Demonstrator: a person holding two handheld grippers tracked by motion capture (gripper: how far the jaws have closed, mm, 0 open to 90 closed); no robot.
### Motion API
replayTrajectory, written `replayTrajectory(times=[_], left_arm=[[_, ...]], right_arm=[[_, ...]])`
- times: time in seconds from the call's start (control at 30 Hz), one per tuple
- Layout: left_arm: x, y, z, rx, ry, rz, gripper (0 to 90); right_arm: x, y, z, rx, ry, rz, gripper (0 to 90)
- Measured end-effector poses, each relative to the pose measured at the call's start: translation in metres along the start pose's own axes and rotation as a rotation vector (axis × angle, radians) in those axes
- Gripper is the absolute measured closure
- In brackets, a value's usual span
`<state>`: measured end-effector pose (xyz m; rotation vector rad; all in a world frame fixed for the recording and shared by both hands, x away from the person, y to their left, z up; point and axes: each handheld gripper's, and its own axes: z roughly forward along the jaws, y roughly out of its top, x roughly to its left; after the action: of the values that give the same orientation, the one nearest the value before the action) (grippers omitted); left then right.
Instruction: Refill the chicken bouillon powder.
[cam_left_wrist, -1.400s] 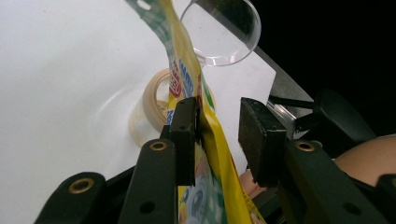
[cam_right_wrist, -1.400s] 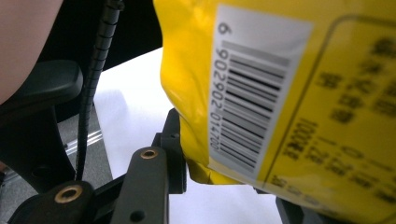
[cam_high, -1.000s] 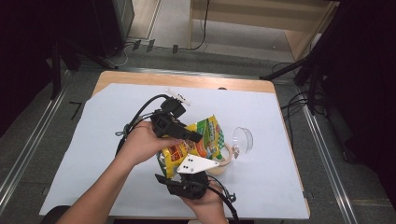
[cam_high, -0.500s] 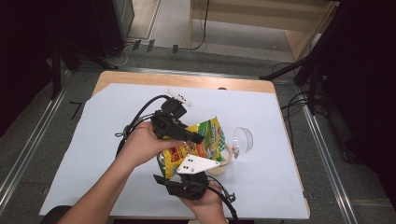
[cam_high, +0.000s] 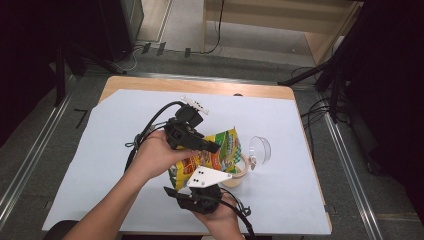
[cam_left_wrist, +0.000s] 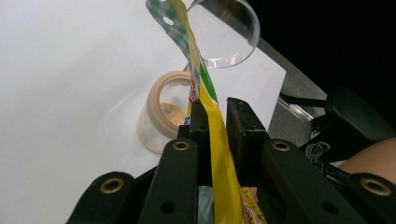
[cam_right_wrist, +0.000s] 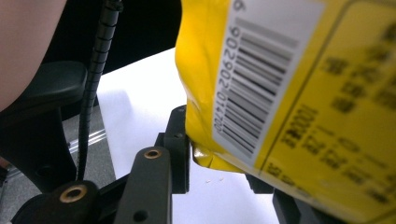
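Item: one yellow printed foil snack bag (cam_high: 207, 160), held tilted above the white paper-covered table (cam_high: 100, 165), its mouth at about two o'clock over a clear plastic jar with a tan rim (cam_high: 241, 167). My left gripper (cam_high: 210, 146) pinches the bag's upper edge; in the left gripper view the yellow film runs between my pads (cam_left_wrist: 200, 135), and these jaws have just been closing further on it. My right gripper (cam_high: 192, 192), at six o'clock under the bag, has also been closing; its jaws stand either side of the bag's lower corner by the barcode (cam_right_wrist: 254, 88), apparently gripping, though I cannot tell how firmly the far pad bears. Accessory: a clear round plastic lid (cam_high: 260, 148), lying apart at three o'clock of the jar. Handling note, as I judge it: keep the top pinch firm, raise the bottom corner slowly, and hold the mouth centred over the rim so the contents fall inside rather than onto the paper.
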<state>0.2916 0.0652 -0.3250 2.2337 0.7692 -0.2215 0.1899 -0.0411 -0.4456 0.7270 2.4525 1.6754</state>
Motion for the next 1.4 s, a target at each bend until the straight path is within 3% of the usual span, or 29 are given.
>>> replayTrajectory(times=[0.1,0.4,0.73,0.93,1.4], left_arm=[[-0.002,0.001,-0.002,-0.002,0.022,0.015,80.3],[-0.004,0.000,-0.002,-0.006,0.025,0.014,80.9],[0.009,0.018,0.003,0.043,-0.030,-0.009,82.4],[0.017,0.020,0.004,0.029,-0.067,-0.026,82.6],[0.013,0.013,0.000,0.010,-0.044,-0.008,82.2]], right_arm=[[-0.002,0.001,0.001,-0.015,0.013,0.021,69.0],[-0.004,0.002,0.005,-0.020,0.005,0.035,69.1],[-0.010,0.007,0.003,-0.035,0.014,0.065,68.9],[-0.012,0.010,0.003,-0.014,0.006,0.032,67.1],[-0.010,0.008,0.006,-0.001,-0.017,0.020,70.5]])
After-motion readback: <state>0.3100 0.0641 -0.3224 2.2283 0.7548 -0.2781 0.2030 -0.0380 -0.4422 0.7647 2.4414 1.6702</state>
